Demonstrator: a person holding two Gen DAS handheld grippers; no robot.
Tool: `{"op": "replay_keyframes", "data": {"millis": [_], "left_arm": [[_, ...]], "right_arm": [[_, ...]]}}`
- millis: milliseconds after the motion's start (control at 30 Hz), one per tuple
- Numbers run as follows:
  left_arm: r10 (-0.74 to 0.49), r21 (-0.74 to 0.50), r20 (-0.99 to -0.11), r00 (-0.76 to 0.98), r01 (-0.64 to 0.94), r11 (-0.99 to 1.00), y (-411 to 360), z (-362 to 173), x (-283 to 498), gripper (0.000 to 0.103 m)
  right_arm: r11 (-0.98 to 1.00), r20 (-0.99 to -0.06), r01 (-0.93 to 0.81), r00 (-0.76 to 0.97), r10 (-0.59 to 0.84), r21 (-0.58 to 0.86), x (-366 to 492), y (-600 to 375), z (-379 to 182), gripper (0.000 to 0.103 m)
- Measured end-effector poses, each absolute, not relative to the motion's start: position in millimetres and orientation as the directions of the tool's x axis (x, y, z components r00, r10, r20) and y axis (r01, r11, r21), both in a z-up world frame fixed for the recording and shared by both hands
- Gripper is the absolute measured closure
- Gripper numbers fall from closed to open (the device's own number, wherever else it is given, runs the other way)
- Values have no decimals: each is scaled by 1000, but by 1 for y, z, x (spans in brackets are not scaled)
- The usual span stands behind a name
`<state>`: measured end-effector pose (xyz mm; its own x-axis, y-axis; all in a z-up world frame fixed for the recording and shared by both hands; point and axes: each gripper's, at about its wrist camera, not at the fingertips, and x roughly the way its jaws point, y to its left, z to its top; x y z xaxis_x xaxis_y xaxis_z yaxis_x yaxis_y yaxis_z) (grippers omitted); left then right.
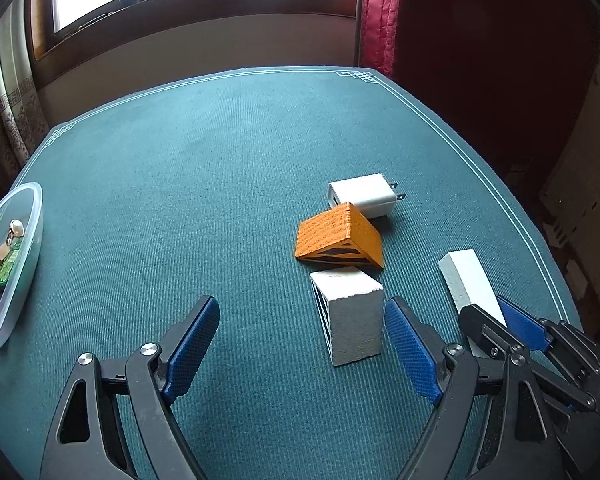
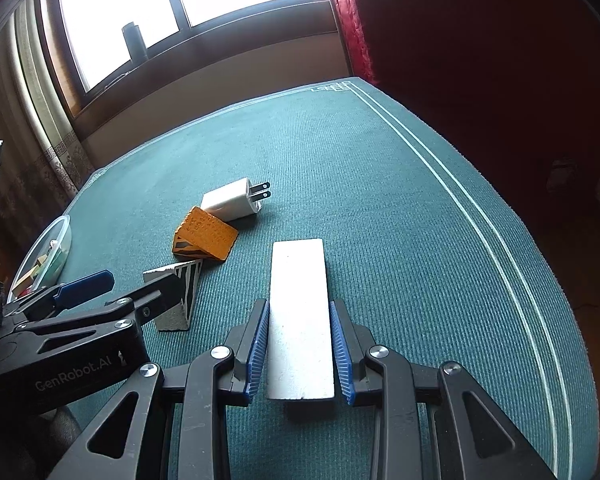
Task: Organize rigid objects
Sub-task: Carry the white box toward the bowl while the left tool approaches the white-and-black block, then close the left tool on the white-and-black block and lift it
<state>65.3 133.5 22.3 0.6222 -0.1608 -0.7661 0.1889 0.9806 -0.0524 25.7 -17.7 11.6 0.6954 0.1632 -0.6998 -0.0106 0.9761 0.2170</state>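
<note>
- the long white block [image 2: 300, 312] lies flat on the green-covered counter [image 2: 400, 200], its long axis running straight away from the right gripper [image 2: 300, 344], far end toward the window.
- the right gripper's jaws stand either side of the block's near half, blue pads right at its long edges; firm contact cannot be told.
- the left gripper [image 1: 300, 344] has its jaws spread wide, nothing between them; its right pad sits just beside the grey-white hollow block [image 1: 350, 316].
- the orange wedge [image 1: 338, 236] touches that hollow block's far end and leans on the white plug charger [image 1: 364, 196], whose prongs point right, away from the wedge.
- only the left wrist view shows the contents of the clear plastic container [image 1: 28, 264] at the counter's left edge: wooden, green and red pieces.
- only the right wrist view shows the long block's full top face; the left wrist view sees just its far end past the right gripper.
</note>
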Motion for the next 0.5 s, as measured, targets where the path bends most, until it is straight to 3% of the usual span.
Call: {"op": "replay_keyframes", "data": {"millis": [367, 500], "left_arm": [[-130, -14, -774, 620, 189, 982, 124, 12, 75, 20], [-139, -12, -768, 625, 204, 979, 121, 10, 76, 38]], "right_arm": [[976, -700, -14, 695, 166, 218, 25, -17, 11, 67], [976, -699, -28, 693, 176, 218, 26, -15, 11, 63]]}}
